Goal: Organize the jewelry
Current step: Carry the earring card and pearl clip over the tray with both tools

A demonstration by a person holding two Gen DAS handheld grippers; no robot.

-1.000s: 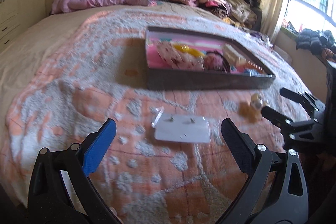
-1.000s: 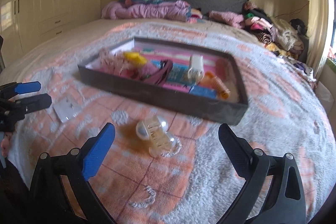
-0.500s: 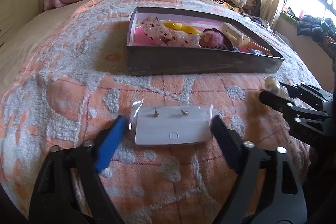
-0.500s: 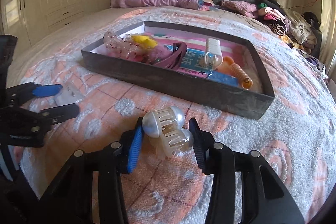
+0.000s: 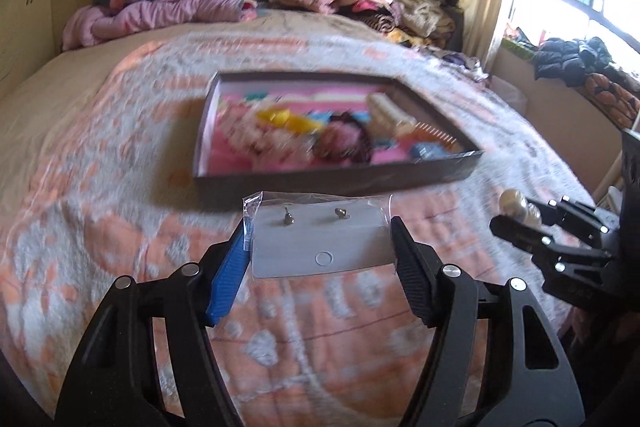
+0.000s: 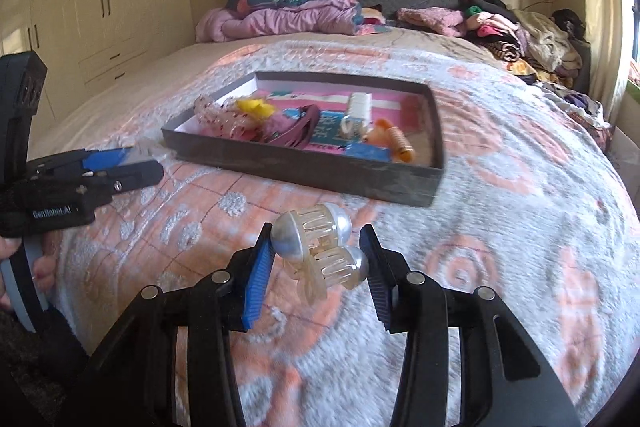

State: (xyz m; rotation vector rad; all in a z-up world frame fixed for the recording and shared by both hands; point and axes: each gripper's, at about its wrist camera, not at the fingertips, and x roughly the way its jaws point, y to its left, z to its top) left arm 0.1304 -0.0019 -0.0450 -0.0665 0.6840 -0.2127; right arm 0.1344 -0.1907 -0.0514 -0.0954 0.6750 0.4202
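Note:
My left gripper (image 5: 318,247) is shut on a white earring card (image 5: 320,241) in a clear sleeve, with two small studs on it, held above the bedspread. My right gripper (image 6: 316,259) is shut on a clear hair claw clip (image 6: 320,251) with pearl-like ends, also lifted off the bed. A shallow dark grey tray (image 5: 340,177) lies ahead on the bed and holds hair accessories on a pink liner; it also shows in the right wrist view (image 6: 304,169). The right gripper shows at the right of the left wrist view (image 5: 520,223), and the left gripper at the left of the right wrist view (image 6: 120,167).
The bed has an orange and white tufted bedspread (image 6: 500,227). Piled clothes and bedding (image 5: 360,3) lie along the headboard. Cream wardrobes (image 6: 92,7) stand to the left, and a window with clothes on its ledge (image 5: 580,59) is at the right.
Both grippers closed on their items and lifted them off the bedspread: the left on the earring card, the right on the claw clip. The tray stays in place.

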